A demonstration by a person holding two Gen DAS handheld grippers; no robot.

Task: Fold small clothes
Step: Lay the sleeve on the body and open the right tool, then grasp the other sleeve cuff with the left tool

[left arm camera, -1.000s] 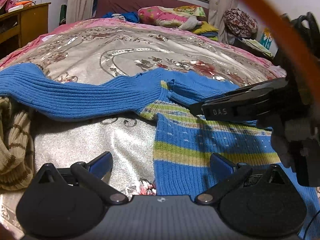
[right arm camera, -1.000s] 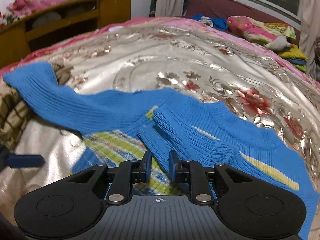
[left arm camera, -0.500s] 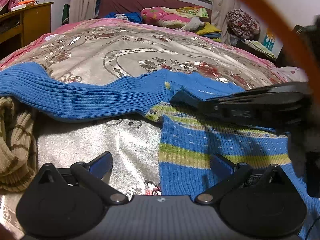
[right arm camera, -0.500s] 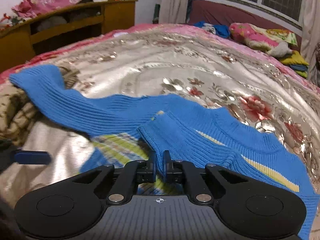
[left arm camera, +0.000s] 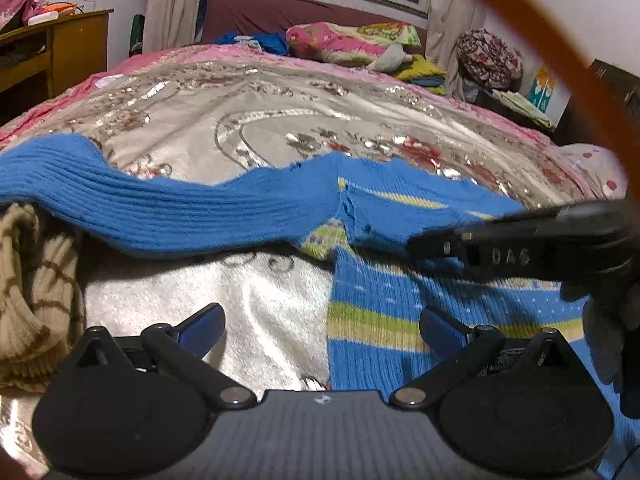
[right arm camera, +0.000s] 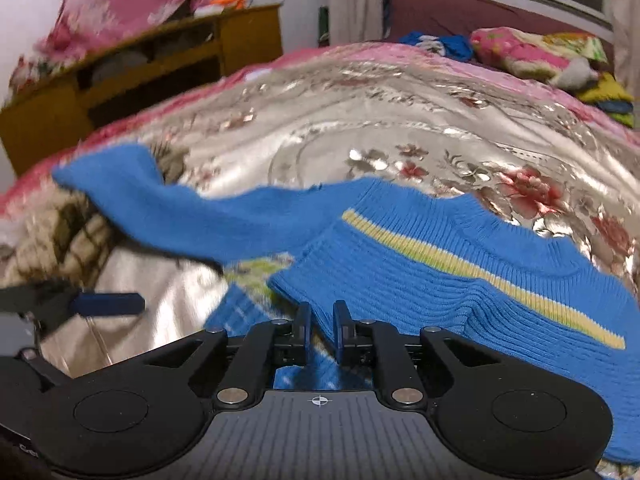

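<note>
Right gripper point(right arm camera: 320, 326) jaws opening, folded edge of blue striped sweater point(right arm camera: 420, 280) sitting between pads, grip loosening. Left gripper point(left arm camera: 320, 326) hovering with jaws spread wide, holding nothing, above sweater's hem. Sweater lying spread across floral bedspread point(left arm camera: 260, 120), sleeve stretching over beige knit garment point(left arm camera: 32, 288).

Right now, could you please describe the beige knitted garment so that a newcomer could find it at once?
Start at the silver floral bedspread covering the bed, then follow the blue ribbed sweater's outstretched sleeve to its far left end. Bunched beneath it lies the beige knitted garment, the only one with thin brown checked lines rather than blue, yellow or green stripes.
</note>
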